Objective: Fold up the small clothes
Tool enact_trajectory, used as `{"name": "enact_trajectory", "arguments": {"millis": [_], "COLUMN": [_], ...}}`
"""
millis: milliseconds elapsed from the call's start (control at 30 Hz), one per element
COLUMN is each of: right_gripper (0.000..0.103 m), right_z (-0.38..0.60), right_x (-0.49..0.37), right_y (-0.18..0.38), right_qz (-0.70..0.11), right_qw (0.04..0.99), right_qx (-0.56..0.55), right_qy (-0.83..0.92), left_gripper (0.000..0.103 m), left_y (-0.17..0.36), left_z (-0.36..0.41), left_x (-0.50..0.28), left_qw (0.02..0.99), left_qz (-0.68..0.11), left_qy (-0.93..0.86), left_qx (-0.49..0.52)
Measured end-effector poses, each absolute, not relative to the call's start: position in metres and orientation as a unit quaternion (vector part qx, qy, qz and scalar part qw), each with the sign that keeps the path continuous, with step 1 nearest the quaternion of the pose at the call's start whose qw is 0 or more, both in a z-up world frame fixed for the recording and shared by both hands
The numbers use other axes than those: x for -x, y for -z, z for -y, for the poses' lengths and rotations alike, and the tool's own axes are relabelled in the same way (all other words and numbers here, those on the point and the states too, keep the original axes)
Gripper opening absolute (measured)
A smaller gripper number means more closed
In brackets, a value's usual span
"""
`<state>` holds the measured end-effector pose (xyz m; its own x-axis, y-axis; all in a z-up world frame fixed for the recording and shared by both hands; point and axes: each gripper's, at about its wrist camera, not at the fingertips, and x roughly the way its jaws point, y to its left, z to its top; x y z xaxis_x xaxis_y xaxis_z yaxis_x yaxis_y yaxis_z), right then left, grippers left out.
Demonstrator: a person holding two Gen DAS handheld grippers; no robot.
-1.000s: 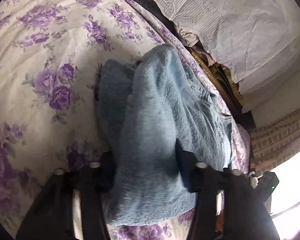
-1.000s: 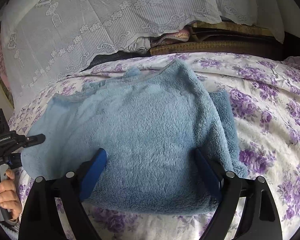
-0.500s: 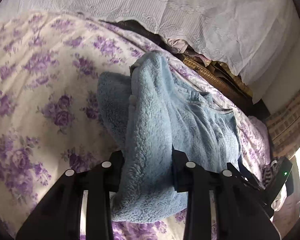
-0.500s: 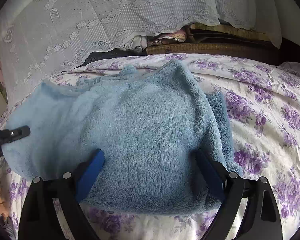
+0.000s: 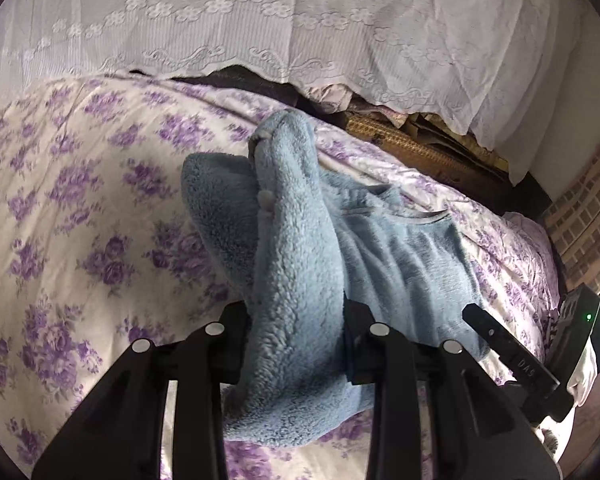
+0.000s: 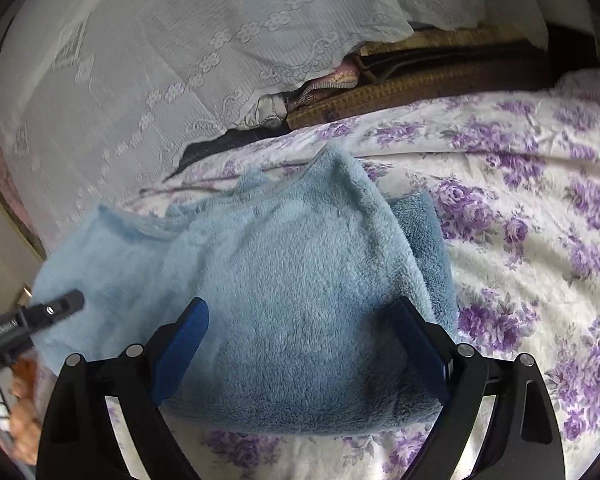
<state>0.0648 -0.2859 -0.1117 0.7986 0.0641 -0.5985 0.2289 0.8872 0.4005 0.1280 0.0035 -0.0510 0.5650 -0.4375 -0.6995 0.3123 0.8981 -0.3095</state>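
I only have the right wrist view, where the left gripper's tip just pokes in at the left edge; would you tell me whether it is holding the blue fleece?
Observer: Yes. The left wrist view shows the left gripper shut on a bunched fold of the blue fleece garment; its jaws have just been closing on it.
Operator: Thank you. Does that fold lie flat?
Observer: No, it rises as a narrow ridge above the floral bedspread.
Operator: And what lies past the bed in that view?
Observer: A brick-patterned wall at the right edge.
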Motion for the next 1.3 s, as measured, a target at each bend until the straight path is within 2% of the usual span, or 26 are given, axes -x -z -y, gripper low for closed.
{"name": "enact_trajectory", "arguments": {"millis": [733,1000,1200,1300], "right_gripper": [0.093,0.093,0.093,0.093], "right_z": [0.36,0.375,0.38,0.379], "right_x": [-0.067,-0.068,-0.082,-0.085], "right_y": [0.09,0.085,0.111,0.12], "right_qz": [-0.29,-0.267,-0.296,-0.3], "right_qw": [0.874,0.846,0.799,0.781], "right_qx": [-0.389,-0.449,-0.5,-0.522], "right_qy": [-0.034,-0.105,-0.156,-0.166], "left_gripper": [0.03,0.03,0.03,0.03], "left_y": [0.003,0.021,0.061,0.069], "left_z": [0.12,0.184,0.208,0.212], "left_x": [-0.11,-0.093,-0.088,-0.082], "left_qw": [0.893,0.881,0.872,0.881], "left_qz": [-0.38,-0.373,-0.383,-0.363], "left_qy": [0.241,0.284,0.3,0.295], "left_qx": [-0.016,-0.055,-0.053,-0.074]}}
